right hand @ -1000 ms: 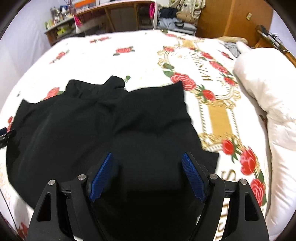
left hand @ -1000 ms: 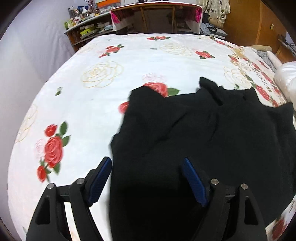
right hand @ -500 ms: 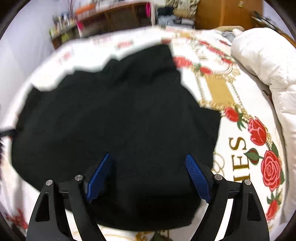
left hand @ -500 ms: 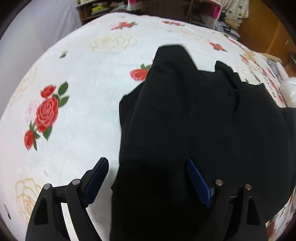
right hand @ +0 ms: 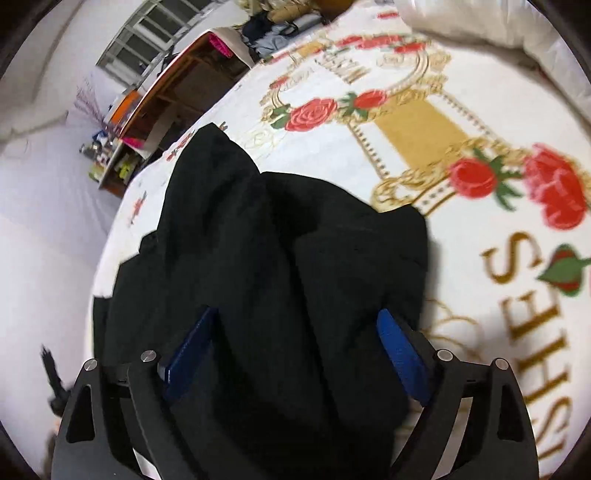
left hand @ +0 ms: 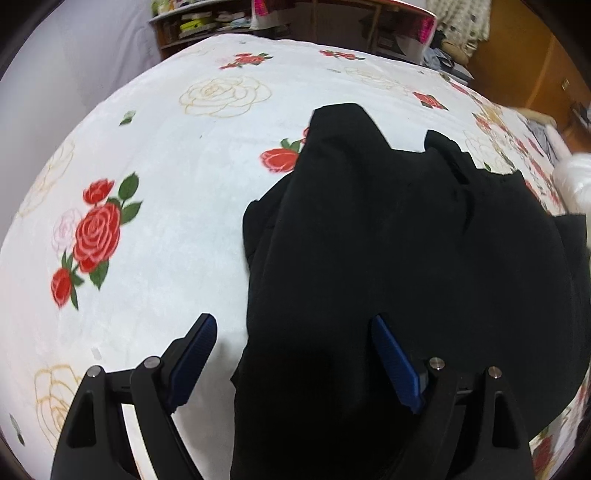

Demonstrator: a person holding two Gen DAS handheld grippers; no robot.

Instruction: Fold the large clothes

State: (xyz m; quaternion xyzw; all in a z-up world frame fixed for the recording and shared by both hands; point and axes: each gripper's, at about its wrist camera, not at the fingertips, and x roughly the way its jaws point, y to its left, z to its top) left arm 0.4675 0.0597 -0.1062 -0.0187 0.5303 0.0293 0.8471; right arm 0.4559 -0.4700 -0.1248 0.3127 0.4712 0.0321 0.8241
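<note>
A large black garment (left hand: 406, 240) lies spread and partly bunched on the rose-print bedspread (left hand: 166, 177). My left gripper (left hand: 295, 354) is open over the garment's near left edge, with cloth lying between its blue pads (left hand: 393, 363). In the right wrist view the same garment (right hand: 277, 258) lies in rumpled folds. My right gripper (right hand: 295, 350) is open over its near part, with cloth lying between its fingers (right hand: 400, 356).
A white duvet (right hand: 498, 33) lies at the bed's right side. A wooden desk (left hand: 369, 14) and cluttered shelves (left hand: 192, 26) stand beyond the far edge of the bed. A wooden wardrobe (left hand: 524, 62) is at the far right.
Both grippers have moved forward over the garment. The right wrist view has tilted and swung to the left. The garment now looks more bunched. Both grippers stay open.
</note>
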